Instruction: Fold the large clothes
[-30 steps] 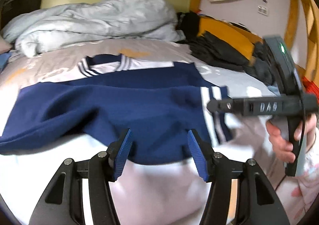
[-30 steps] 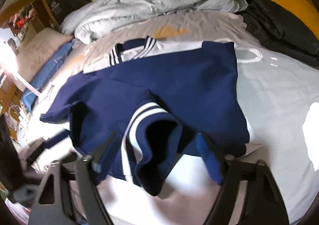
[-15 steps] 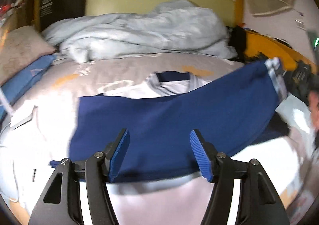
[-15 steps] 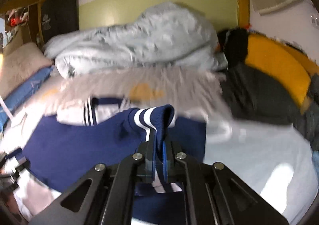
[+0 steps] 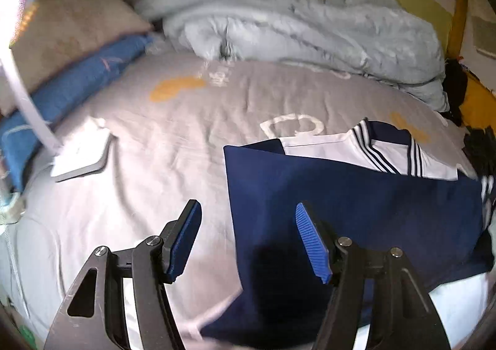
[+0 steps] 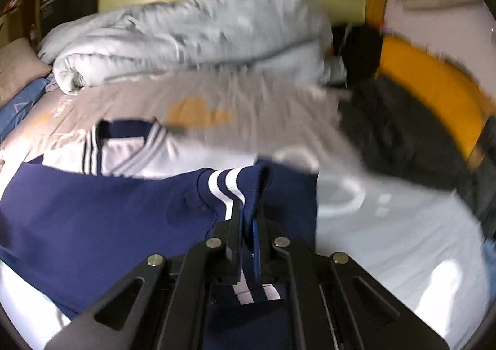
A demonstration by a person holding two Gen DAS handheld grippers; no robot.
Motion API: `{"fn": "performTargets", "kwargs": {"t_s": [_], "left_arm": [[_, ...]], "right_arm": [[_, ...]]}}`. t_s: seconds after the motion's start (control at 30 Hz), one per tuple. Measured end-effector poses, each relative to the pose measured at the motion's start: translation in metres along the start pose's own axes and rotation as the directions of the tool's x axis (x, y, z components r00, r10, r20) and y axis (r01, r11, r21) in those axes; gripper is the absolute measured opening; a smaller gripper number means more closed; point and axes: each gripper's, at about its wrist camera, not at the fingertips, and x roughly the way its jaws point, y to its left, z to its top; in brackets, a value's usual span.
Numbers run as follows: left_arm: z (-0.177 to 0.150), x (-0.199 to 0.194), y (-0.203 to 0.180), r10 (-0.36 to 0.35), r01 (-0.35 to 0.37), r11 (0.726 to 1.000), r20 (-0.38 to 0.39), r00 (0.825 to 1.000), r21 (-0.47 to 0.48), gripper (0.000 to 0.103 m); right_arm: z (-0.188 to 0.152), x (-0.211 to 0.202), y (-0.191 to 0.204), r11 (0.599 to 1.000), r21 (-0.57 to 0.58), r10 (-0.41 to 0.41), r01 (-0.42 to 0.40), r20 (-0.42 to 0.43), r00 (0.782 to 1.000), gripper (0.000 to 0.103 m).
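Observation:
A navy jacket (image 5: 356,204) with a white yoke and striped collar (image 5: 384,148) lies on the grey bed sheet. My left gripper (image 5: 248,238) is open and empty above the jacket's left edge. In the right wrist view the jacket (image 6: 93,220) spreads to the left. My right gripper (image 6: 248,220) is shut on the navy sleeve cuff with two white stripes (image 6: 229,185) and holds it raised over the jacket body.
A crumpled pale blue duvet (image 5: 310,28) lies at the head of the bed. A beige pillow (image 5: 68,31) and a blue one (image 5: 62,89) are at left, with a white flat object (image 5: 80,158) beside them. Dark and yellow clothes (image 6: 427,120) are piled at right.
My right gripper closed on the striped cuff and lifted it over the jacket. My left gripper swung left; the jacket now sits to its right.

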Motion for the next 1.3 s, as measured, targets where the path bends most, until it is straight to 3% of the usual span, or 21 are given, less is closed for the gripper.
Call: {"fn": "performTargets", "kwargs": {"t_s": [0.13,0.27,0.33,0.37,0.4,0.5,0.6,0.67,0.77,0.93,0.97,1.0,1.07,1.2,1.23,1.3], "left_arm": [[0.016,0.038,0.015,-0.072,0.071,0.997,-0.095,0.993,-0.009,0.062],[0.015,0.078,0.016,-0.159,0.151,0.987,-0.209,0.965,-0.055,0.058],[0.012,0.090,0.018,-0.197,0.179,0.979,-0.236,0.951,-0.096,0.031],[0.012,0.088,0.018,-0.193,0.177,0.980,-0.227,0.955,-0.090,0.011],[0.013,0.084,0.017,-0.183,0.172,0.983,-0.211,0.960,-0.071,0.007],[0.023,0.057,0.013,-0.100,0.101,0.995,-0.088,0.991,0.009,0.006],[0.032,0.044,0.014,-0.065,0.065,0.997,-0.018,0.998,0.029,0.006],[0.032,0.048,0.012,-0.036,0.036,0.998,-0.016,0.999,0.053,0.006],[0.023,0.063,0.003,0.047,-0.043,0.993,-0.028,0.999,0.114,0.007],[0.019,0.061,0.000,0.124,-0.124,0.985,0.007,0.992,0.123,0.016],[0.019,0.055,0.003,0.125,-0.127,0.985,0.027,0.992,0.116,0.025],[0.022,0.048,0.004,0.105,-0.109,0.988,0.043,0.994,0.105,0.037],[0.024,0.032,0.007,0.073,-0.080,0.993,0.075,0.994,0.084,0.044],[0.022,-0.007,-0.003,0.036,-0.051,0.995,0.157,0.987,0.089,0.065],[0.020,-0.019,-0.007,0.022,-0.039,0.995,0.179,0.984,0.092,0.068],[0.015,-0.042,-0.015,-0.005,-0.018,0.995,0.220,0.975,0.102,0.078]], "right_arm": [[-0.001,0.009,-0.003,1.000,-0.005,0.014,-0.015,-0.020,1.000,0.005],[-0.002,0.011,-0.004,0.998,0.000,0.056,-0.056,-0.031,0.998,0.005],[-0.008,0.013,-0.006,0.997,0.010,0.075,-0.075,-0.050,0.996,0.006],[-0.010,0.016,-0.003,0.997,0.011,0.083,-0.082,-0.056,0.995,0.006],[-0.011,0.016,-0.001,0.995,0.012,0.101,-0.100,-0.058,0.993,0.006],[-0.008,0.008,0.005,0.983,0.024,0.182,-0.182,-0.021,0.983,0.005],[-0.004,-0.010,0.015,0.968,0.006,0.251,-0.253,0.074,0.965,0.005],[-0.003,-0.012,0.027,0.976,-0.039,0.215,-0.212,0.090,0.972,0.005],[-0.005,0.003,0.031,0.989,-0.042,0.145,-0.144,0.037,0.989,0.005],[-0.007,0.022,0.008,0.983,0.076,0.169,-0.167,-0.021,0.985,0.006],[-0.007,0.019,0.004,0.982,0.089,0.169,-0.167,-0.010,0.986,0.009],[-0.007,0.015,0.002,0.984,0.092,0.152,-0.152,0.004,0.988,0.021],[-0.007,0.006,0.001,0.989,0.083,0.120,-0.123,0.040,0.992,0.054],[-0.007,-0.022,0.002,0.994,0.033,0.101,-0.105,0.105,0.989,0.067],[-0.007,-0.030,0.004,0.994,0.018,0.104,-0.106,0.113,0.988,0.078],[-0.008,-0.046,0.007,0.994,0.009,0.102,-0.105,0.142,0.985,0.090]]}}
